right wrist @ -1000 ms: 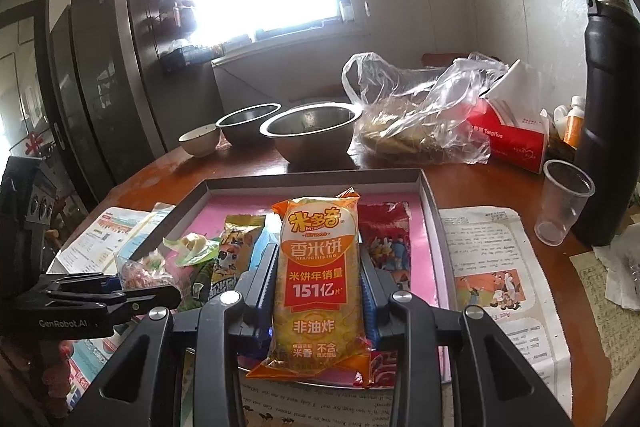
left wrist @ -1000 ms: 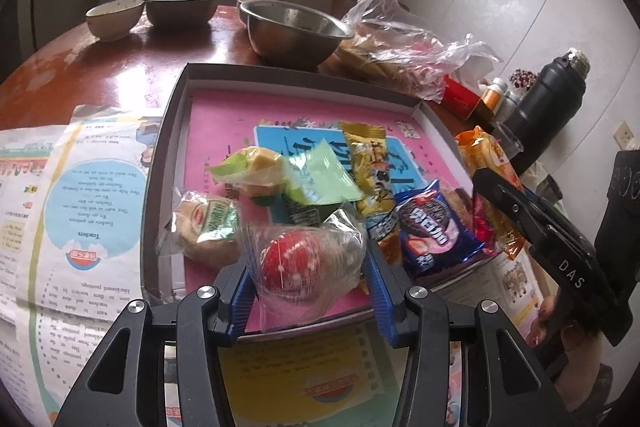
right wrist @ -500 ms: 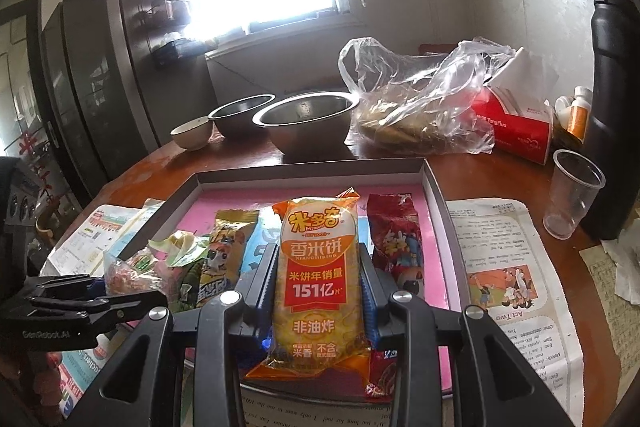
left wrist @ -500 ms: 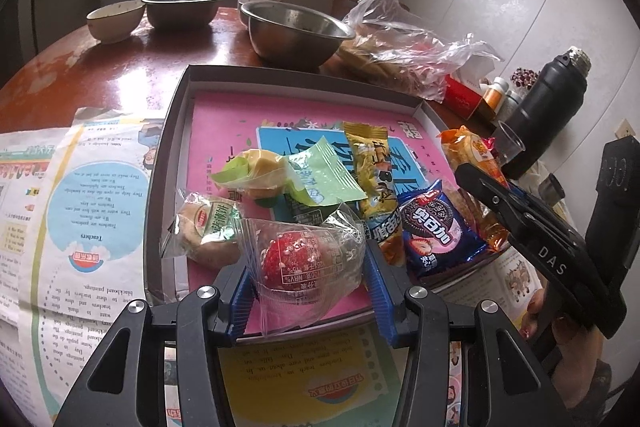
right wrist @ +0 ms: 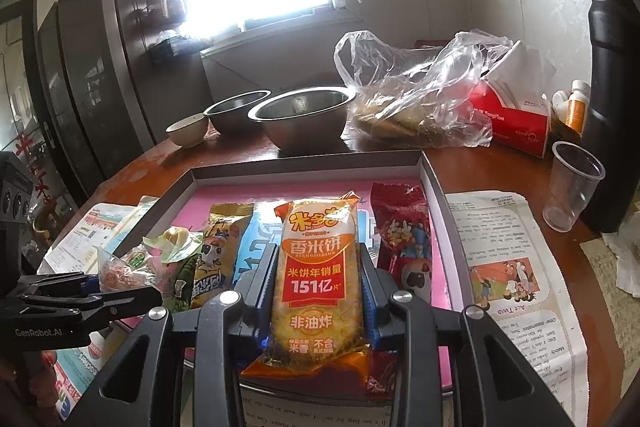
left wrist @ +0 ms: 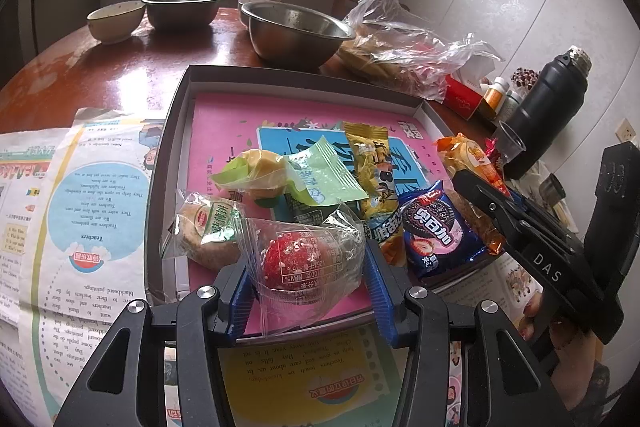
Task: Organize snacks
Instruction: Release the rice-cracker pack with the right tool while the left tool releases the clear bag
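Note:
A shallow grey tray (left wrist: 176,131) with a pink liner holds several snack packs. My left gripper (left wrist: 306,267) is shut on a clear-wrapped red snack (left wrist: 292,259) just above the tray's near edge. Beside it lie a round cake pack (left wrist: 208,227), a green-wrapped pack (left wrist: 320,175), a yellow bar (left wrist: 372,171) and a blue cookie pack (left wrist: 436,231). My right gripper (right wrist: 318,269) is shut on an orange rice-cracker pack (right wrist: 316,275) over the tray (right wrist: 434,183), with a red pack (right wrist: 404,239) to its right.
Two steel bowls (left wrist: 296,31) (left wrist: 184,5) and a small ceramic bowl (left wrist: 116,21) stand behind the tray. A plastic bag of food (right wrist: 416,95), a red tissue box (right wrist: 516,119), a clear cup (right wrist: 572,183) and a black flask (right wrist: 612,107) stand at the right. Newspaper (left wrist: 68,211) lies under and beside the tray.
My right gripper has moved forward and lower over the tray with the orange pack. My left gripper has barely moved and still holds the red snack.

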`<state>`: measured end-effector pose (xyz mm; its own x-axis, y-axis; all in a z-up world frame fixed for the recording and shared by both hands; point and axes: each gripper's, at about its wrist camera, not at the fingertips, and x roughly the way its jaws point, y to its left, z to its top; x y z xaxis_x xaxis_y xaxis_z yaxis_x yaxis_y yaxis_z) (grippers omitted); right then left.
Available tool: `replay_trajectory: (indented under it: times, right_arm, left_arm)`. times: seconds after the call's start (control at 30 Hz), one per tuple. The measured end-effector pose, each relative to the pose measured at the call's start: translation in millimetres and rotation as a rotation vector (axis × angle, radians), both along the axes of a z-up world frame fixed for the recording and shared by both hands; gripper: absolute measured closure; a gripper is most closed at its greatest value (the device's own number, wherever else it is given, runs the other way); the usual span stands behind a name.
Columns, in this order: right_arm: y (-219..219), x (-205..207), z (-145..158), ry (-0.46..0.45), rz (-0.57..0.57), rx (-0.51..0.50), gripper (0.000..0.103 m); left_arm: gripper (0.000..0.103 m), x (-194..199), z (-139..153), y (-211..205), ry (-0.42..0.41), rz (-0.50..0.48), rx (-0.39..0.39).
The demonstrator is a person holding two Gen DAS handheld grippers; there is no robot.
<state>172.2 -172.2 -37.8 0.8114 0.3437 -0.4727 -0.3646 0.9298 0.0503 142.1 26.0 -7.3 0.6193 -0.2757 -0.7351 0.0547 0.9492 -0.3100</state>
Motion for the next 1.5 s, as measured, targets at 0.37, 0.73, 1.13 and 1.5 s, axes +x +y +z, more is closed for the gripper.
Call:
replay_trajectory:
  times: [0.37,0.73,1.13,1.5]
  right_arm:
    - [-1.1,-4.7,2.3,-0.008,-0.008,0.005,0.065]
    - [-3.0,-9.3,3.1,-0.013,-0.007,0.010,0.063]
    - [-4.0,-10.6,-0.1,-0.007,-0.008,0.007,0.063]
    - [-7.1,-17.8,8.0,-0.038,-0.017,0.020,0.063]
  left_arm:
    - [0.051,0.9,-0.9,2.7,-0.001,0.010,-0.003]
    - [0.051,0.8,-1.7,4.8,-0.001,0.013,-0.005]
    - [0.048,-1.9,1.4,5.7,-0.013,0.019,-0.003]
    - [0.036,-6.9,13.1,6.4,-0.047,0.043,0.012]
